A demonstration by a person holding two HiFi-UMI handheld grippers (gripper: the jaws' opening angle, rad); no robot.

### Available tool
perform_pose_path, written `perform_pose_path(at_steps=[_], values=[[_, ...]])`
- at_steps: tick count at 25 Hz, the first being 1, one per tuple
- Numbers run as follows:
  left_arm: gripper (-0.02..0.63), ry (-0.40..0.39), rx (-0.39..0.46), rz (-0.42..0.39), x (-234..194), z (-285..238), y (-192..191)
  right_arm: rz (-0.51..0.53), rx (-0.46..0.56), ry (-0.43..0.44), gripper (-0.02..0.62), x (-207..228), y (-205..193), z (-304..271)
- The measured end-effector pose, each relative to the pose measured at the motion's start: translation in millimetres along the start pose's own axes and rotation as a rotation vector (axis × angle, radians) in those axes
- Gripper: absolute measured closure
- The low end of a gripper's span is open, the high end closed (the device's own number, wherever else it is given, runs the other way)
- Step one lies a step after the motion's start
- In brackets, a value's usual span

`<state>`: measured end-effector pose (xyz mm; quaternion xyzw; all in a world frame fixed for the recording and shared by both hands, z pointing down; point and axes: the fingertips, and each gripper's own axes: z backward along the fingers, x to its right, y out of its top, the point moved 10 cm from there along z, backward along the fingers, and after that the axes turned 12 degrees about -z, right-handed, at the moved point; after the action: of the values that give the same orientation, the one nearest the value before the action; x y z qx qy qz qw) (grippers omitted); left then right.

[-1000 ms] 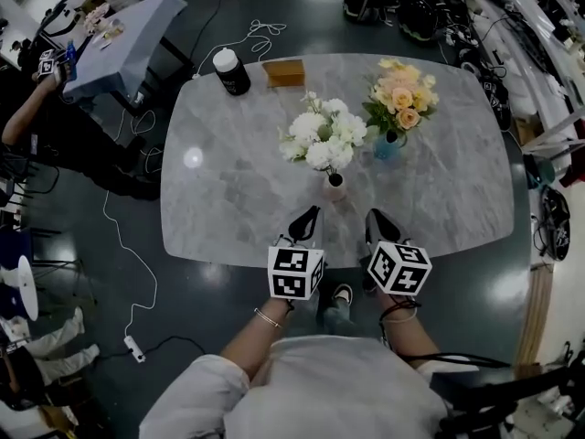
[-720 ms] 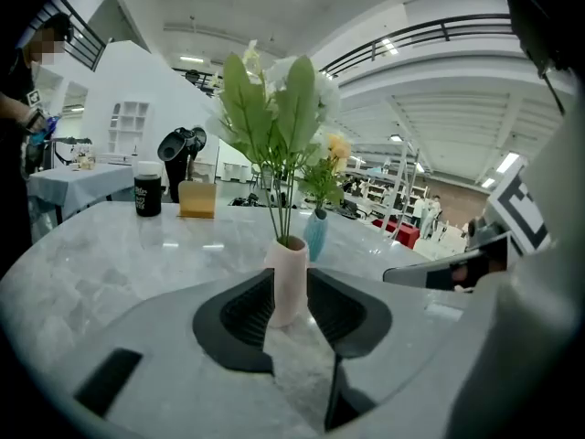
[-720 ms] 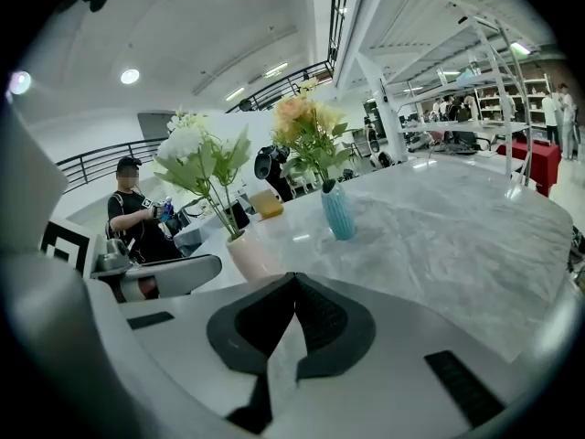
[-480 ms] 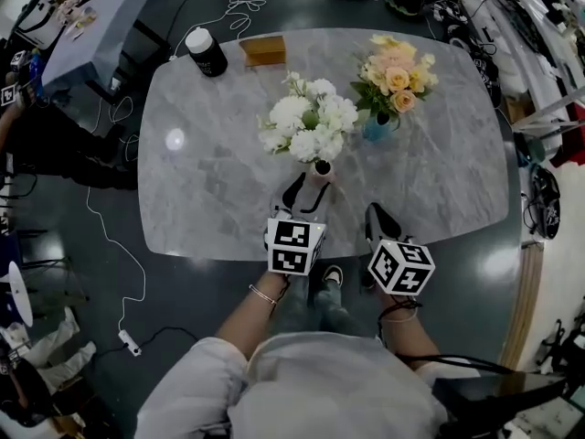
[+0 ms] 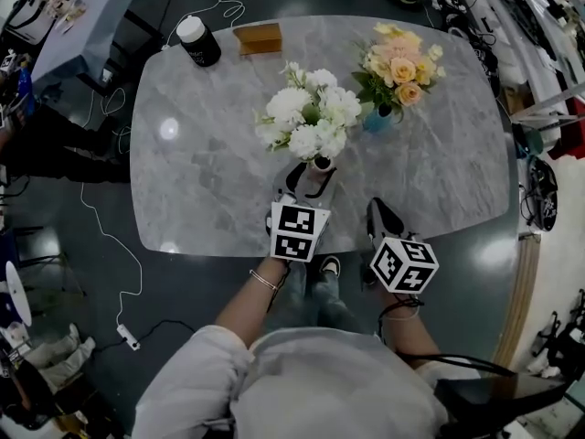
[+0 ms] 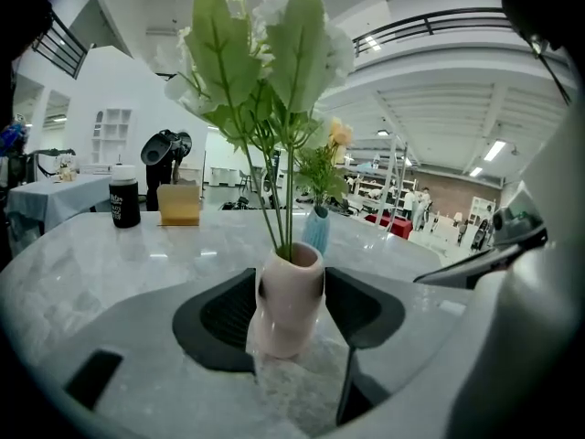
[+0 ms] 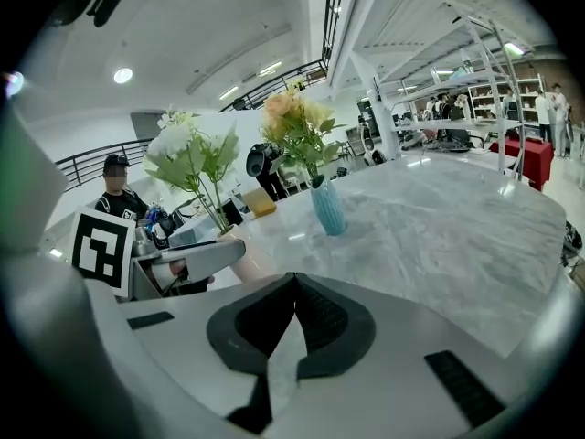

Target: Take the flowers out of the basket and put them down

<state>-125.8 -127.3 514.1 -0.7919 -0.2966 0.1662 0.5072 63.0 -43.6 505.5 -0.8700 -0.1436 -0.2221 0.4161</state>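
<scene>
In the head view we look down on a grey marbled surface (image 5: pixel 201 172). The white flowers (image 5: pixel 306 122) stand in a small pink vase (image 5: pixel 319 167) towards the edge nearest us. Our left tool (image 5: pixel 309 183) reaches in with one jaw on each side of that vase. Our right tool (image 5: pixel 377 210) hangs just to the right, over the near edge and apart from the vase. Further back, peach flowers (image 5: pixel 399 62) stand in a blue vase (image 5: pixel 377 122). A black bottle (image 5: pixel 198 41) with a white cap and a tan box (image 5: pixel 258 37) sit near the far edge.

In the left gripper view, the left tool (image 6: pixel 290 286) is spread, its jaws having just been opening. The pink vase (image 6: pixel 285 323) stands upright on the surface (image 6: pixel 110 263) between the two dark pads. The pads lie close along its sides; we cannot tell whether they touch it. Green stems rise from its mouth to the white flowers (image 6: pixel 265 53) above. Behind it are the blue vase (image 6: pixel 316 230) and, off to the left, the black bottle (image 6: pixel 124 201) beside the tan box (image 6: pixel 178 205).

In the right gripper view, the right tool (image 7: pixel 292 282) has its jaws pressed together at the tips, with nothing between them. Beyond them the blue vase (image 7: pixel 327 207) holds the peach flowers (image 7: pixel 294 117) upright on the surface (image 7: pixel 439 218). To the left we see the white flowers (image 7: pixel 187 149) and the pink vase (image 7: pixel 247 259).
</scene>
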Motion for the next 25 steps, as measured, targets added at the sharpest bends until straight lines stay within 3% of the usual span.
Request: perform_pose_path(at_steps=[3, 8, 10, 13, 16, 20, 25], values=[[0.377, -0.002, -0.002, -0.018, -1.2, -2.7, -0.7, 0.009, 0.006, 0.043, 0.589, -3.2, 3.9, -3.5], [0.377, -0.013, 0.009, -0.034, -2.3, -0.4, -1.5, 0.048, -0.020, 0.184, 0.586, -21.6, 26.7, -15.0], [0.377, -0.020, 0.009, -0.038, -2.8, -0.2, -1.8, 0.085, -0.029, 0.245, 0.579, -32.1, 38.0, -23.1], [0.377, -0.033, 0.010, -0.043, -3.9, -0.6, -2.0, 0.168, -0.074, 0.350, 0.512, -50.1, 52.3, -39.0], [0.377, -0.048, 0.011, -0.048, -5.2, 0.7, -2.0, 0.252, -0.124, 0.431, 0.511, -68.2, 61.1, -52.2], [0.377, -0.066, 0.012, -0.051, -6.2, -0.9, -2.2, 0.325, -0.161, 0.478, 0.511, -81.4, 65.3, -66.5], [0.377, -0.081, 0.010, -0.053, -6.4, -3.2, -4.0, 0.344, -0.186, 0.492, 0.500, -86.0, 63.4, -78.3]])
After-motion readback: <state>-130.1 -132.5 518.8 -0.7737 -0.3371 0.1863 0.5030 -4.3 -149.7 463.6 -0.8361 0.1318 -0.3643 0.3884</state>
